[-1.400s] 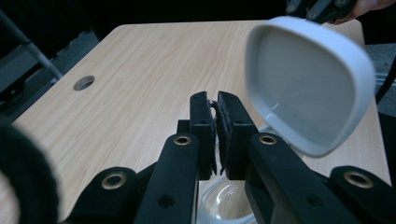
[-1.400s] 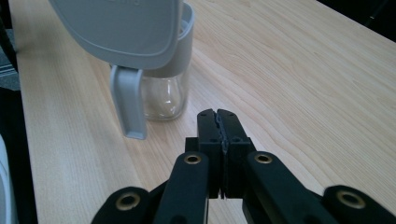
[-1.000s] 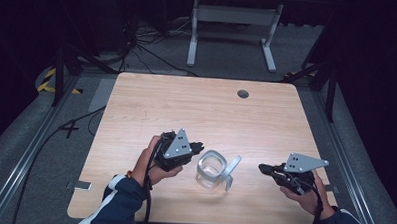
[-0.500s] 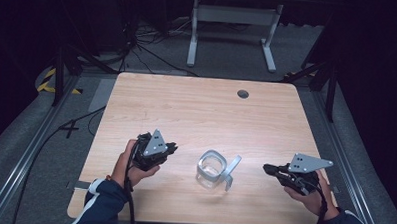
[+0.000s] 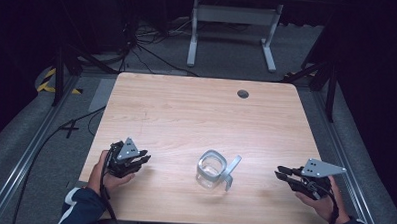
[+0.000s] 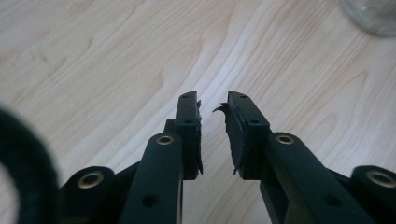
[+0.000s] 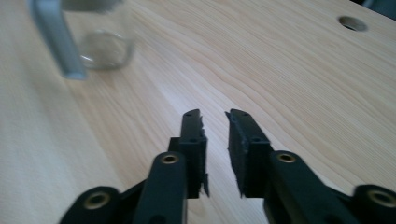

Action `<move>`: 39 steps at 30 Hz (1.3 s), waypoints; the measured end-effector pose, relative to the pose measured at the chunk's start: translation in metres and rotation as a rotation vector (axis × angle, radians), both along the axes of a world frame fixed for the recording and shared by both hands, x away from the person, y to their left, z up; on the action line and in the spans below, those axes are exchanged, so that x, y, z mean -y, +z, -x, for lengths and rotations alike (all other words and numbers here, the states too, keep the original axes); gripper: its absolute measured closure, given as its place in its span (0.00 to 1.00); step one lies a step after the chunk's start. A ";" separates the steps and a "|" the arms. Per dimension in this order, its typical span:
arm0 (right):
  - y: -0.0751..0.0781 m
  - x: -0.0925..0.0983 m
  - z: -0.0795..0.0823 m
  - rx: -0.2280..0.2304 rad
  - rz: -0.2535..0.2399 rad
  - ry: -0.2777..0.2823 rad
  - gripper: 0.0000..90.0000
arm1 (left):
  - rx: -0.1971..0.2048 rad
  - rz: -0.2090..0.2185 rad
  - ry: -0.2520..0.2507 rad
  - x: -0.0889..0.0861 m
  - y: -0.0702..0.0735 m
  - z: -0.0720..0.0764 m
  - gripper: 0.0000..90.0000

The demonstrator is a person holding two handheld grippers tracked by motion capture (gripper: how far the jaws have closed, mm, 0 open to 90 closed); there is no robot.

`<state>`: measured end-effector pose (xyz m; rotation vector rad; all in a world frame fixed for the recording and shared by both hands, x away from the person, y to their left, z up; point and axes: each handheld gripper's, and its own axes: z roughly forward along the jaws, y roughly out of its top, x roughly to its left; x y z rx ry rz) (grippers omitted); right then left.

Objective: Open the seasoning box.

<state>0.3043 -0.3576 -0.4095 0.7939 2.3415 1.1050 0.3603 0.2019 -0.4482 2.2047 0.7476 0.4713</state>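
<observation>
A clear glass cup (image 5: 210, 168) with a grey handle (image 5: 232, 171) stands on the wooden table (image 5: 196, 112), near the front edge at the middle. My left gripper (image 5: 144, 159) rests low over the table to the left of the cup, well apart from it. In the left gripper view its jaws (image 6: 214, 100) stand a little apart, with bare wood between them and the cup's edge (image 6: 373, 16) at the top right. My right gripper (image 5: 280, 172) sits to the right of the cup and points at it. Its jaws (image 7: 214, 115) are also slightly apart and hold nothing, with the cup (image 7: 100, 46) far ahead.
A round cable hole (image 5: 243, 93) lies near the table's far edge. Beyond the table stands a white metal frame (image 5: 229, 23) on grey carpet with black cables (image 5: 148, 50). Rails run along both sides of the table.
My left gripper has drawn back to the left, from right beside the cup to a spot well apart from it. The cup and the right gripper stay about where they were.
</observation>
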 end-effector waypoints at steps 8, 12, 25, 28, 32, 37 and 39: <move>-0.026 0.048 -0.006 -0.037 0.001 -0.132 0.59 | -0.086 -0.016 0.040 -0.012 -0.025 0.002 0.60; -0.038 0.066 -0.008 -0.077 -0.040 -0.181 0.53 | -0.102 0.022 0.041 -0.014 -0.028 0.002 0.50; -0.057 0.071 -0.012 -0.126 -0.021 -0.202 0.37 | -0.113 0.056 0.088 -0.013 -0.033 0.000 0.27; -0.057 0.071 -0.012 -0.128 -0.022 -0.199 0.35 | -0.114 0.053 0.098 -0.012 -0.033 0.000 0.24; -0.057 0.070 -0.012 -0.132 -0.020 -0.190 0.33 | -0.117 0.041 0.104 -0.011 -0.033 0.001 0.19; -0.057 0.070 -0.013 -0.130 -0.017 -0.187 0.32 | -0.117 0.038 0.107 -0.011 -0.033 0.001 0.17; -0.057 0.070 -0.013 -0.130 -0.017 -0.187 0.32 | -0.121 0.040 0.107 -0.011 -0.033 0.001 0.17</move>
